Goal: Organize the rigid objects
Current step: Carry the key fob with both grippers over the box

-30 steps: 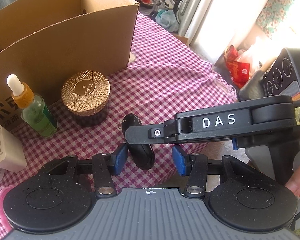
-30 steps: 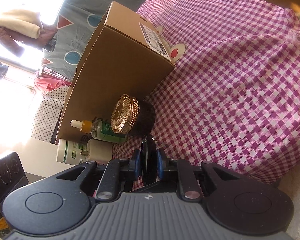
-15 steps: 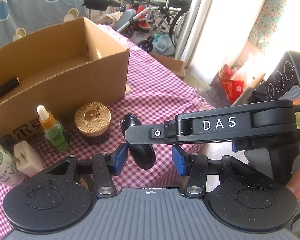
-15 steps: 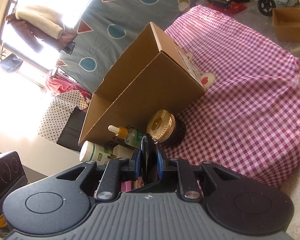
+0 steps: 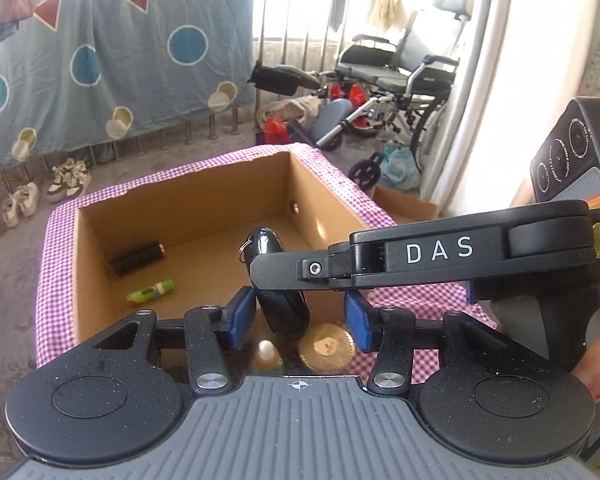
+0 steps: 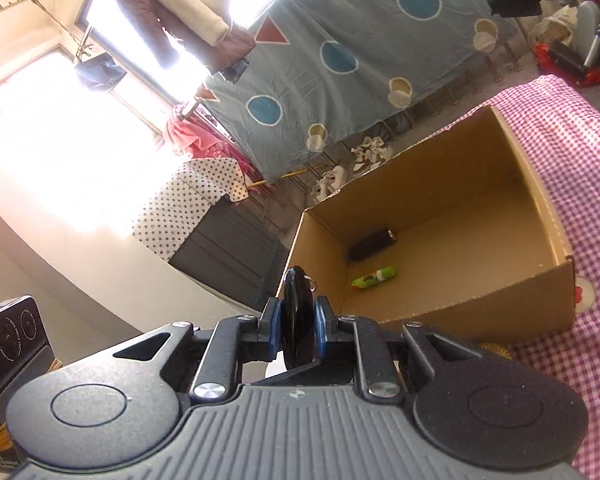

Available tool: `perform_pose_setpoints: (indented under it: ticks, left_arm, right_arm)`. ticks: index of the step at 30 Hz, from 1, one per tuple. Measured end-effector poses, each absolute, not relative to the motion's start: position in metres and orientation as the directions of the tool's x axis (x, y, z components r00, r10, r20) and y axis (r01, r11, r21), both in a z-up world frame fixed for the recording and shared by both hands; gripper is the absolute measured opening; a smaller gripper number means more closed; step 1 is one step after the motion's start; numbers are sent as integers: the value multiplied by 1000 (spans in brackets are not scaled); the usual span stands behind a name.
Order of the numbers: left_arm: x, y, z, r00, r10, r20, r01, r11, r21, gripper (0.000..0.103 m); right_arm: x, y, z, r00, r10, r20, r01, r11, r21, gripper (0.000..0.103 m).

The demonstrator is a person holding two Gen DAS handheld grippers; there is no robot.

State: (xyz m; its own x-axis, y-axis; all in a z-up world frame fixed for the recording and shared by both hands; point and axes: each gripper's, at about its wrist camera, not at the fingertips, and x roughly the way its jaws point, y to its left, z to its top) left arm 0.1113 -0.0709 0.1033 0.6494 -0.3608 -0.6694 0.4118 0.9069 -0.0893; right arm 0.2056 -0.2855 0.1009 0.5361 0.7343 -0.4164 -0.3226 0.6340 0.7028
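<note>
My right gripper is shut on a black oval key fob with a metal ring, held edge-on in the air. In the left wrist view its finger crosses from the right with the key fob at its tip. My left gripper stands open around the fob's lower end, its blue pads apart from it. Behind the fob is an open cardboard box, also visible as the cardboard box in the right wrist view. It holds a black cylinder and a green tube.
A gold-lidded jar and a dropper bottle stand on the checked cloth just in front of the box. Beyond the table are a wheelchair, a blue hanging sheet, shoes and a small floor box.
Both grippers have risen with the fob still in the right one. The views now look down into the box, and the jar and dropper bottle have dropped to the bottom edge.
</note>
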Motion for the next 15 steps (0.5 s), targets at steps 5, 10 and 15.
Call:
perform_pose_setpoints:
  ticks: [5, 10, 15]
  left_arm:
    - [162, -41, 89, 613, -294, -733, 327, 939, -103, 48]
    - [201, -17, 61, 527, -264, -808, 265, 954, -139, 48]
    - [207, 5, 54, 540, -215, -814, 211, 971, -116, 49]
  right_arm:
    - [279, -244, 89, 394, 768, -505, -281, 624, 729, 18]
    - [336, -216, 50, 258, 773, -580, -167, 627, 761, 18]
    - [367, -197, 15, 168, 777, -607, -59, 623, 780, 18]
